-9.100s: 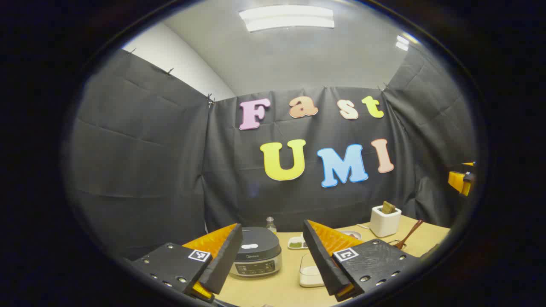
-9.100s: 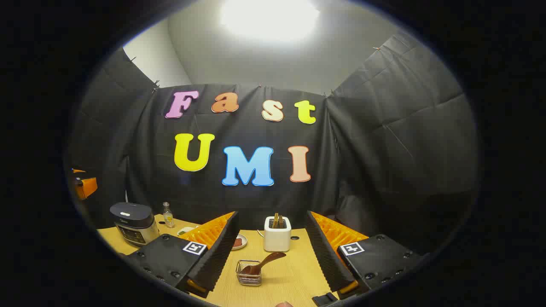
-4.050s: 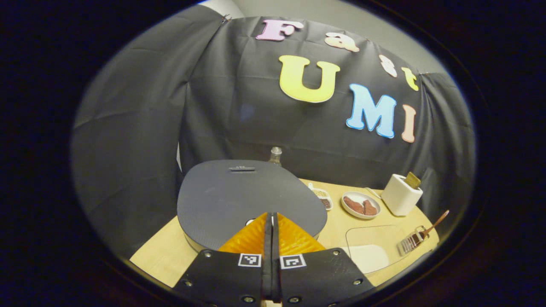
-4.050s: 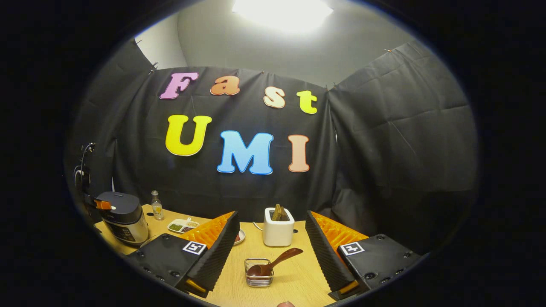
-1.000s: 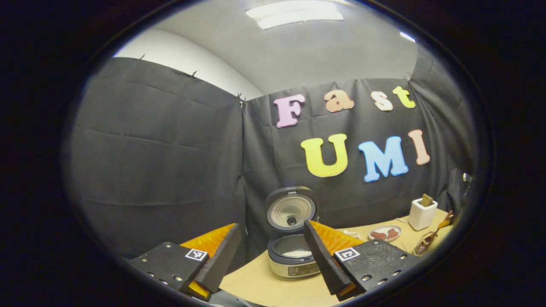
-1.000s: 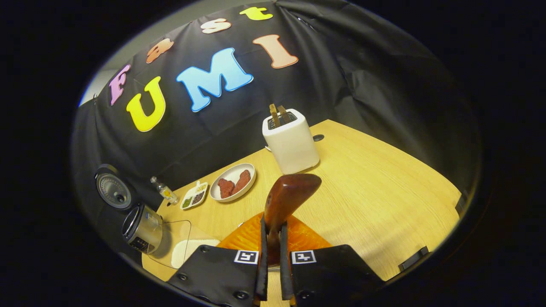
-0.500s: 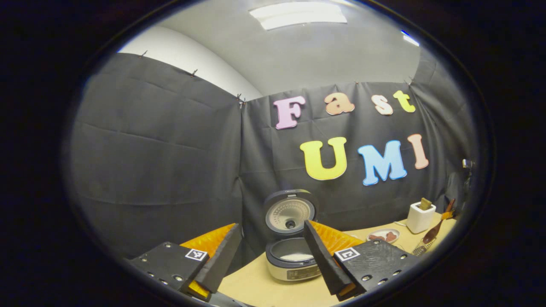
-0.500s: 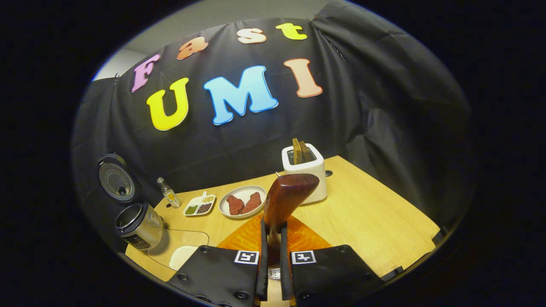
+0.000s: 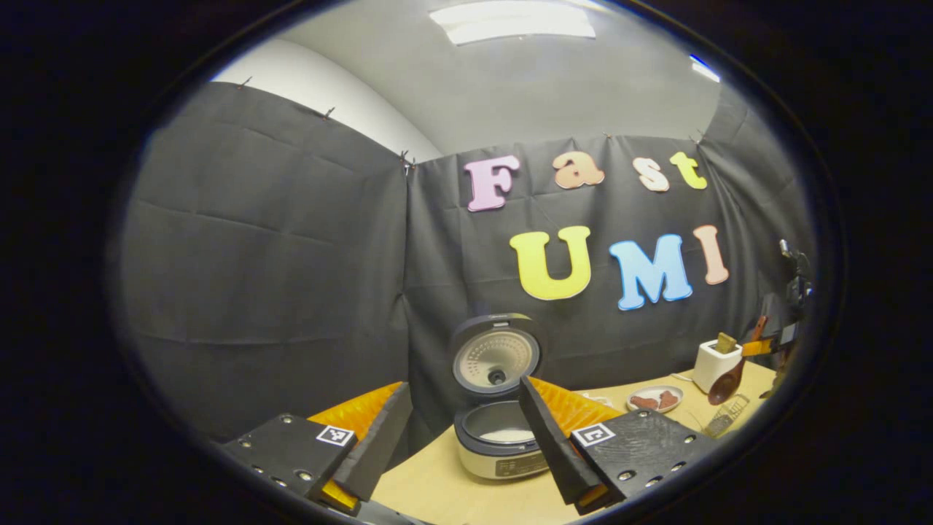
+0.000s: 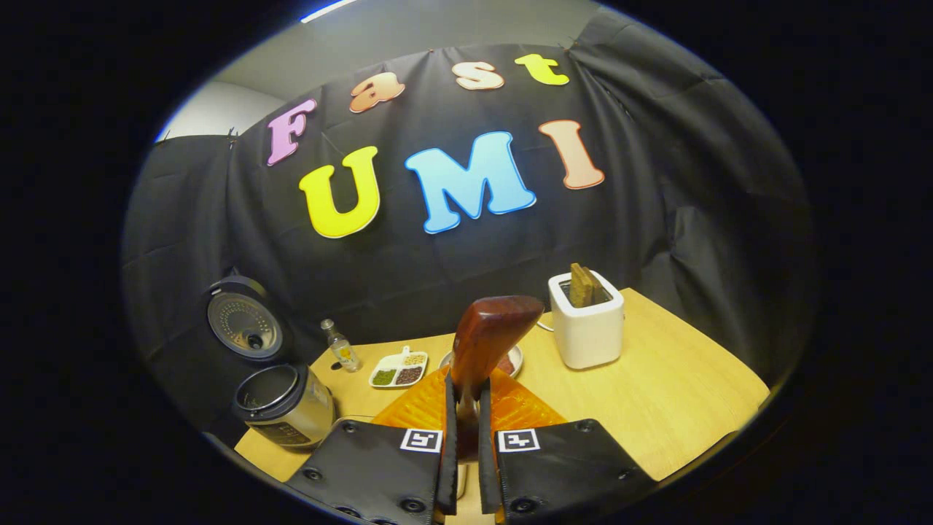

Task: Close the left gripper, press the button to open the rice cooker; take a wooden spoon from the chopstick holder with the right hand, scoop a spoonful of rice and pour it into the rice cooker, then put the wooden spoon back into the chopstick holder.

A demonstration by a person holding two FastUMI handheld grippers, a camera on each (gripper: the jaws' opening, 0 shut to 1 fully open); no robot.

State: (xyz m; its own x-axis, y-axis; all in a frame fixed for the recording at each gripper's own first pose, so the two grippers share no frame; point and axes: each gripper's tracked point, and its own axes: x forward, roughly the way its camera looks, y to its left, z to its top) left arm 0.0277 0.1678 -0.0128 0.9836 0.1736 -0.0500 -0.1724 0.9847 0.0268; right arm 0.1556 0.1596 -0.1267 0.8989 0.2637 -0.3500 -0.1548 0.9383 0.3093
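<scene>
While the right tool (image 10: 466, 437) pinches the glossy wooden spoon (image 10: 487, 337), the left tool (image 9: 466, 456) gapes empty before the round rice cooker (image 9: 500, 441) (lid raised).

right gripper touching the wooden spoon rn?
Touching. Right gripper view: the right gripper has both jaws shut on the handle of the wooden spoon.

On your wooden table (image 10: 656, 379) you have a white toaster (image 10: 587, 327) with two slices of bread (image 10: 581, 284) standing in it. Left of it sit a divided dish of seasonings (image 10: 398, 370) and a small bottle (image 10: 340, 345).
</scene>
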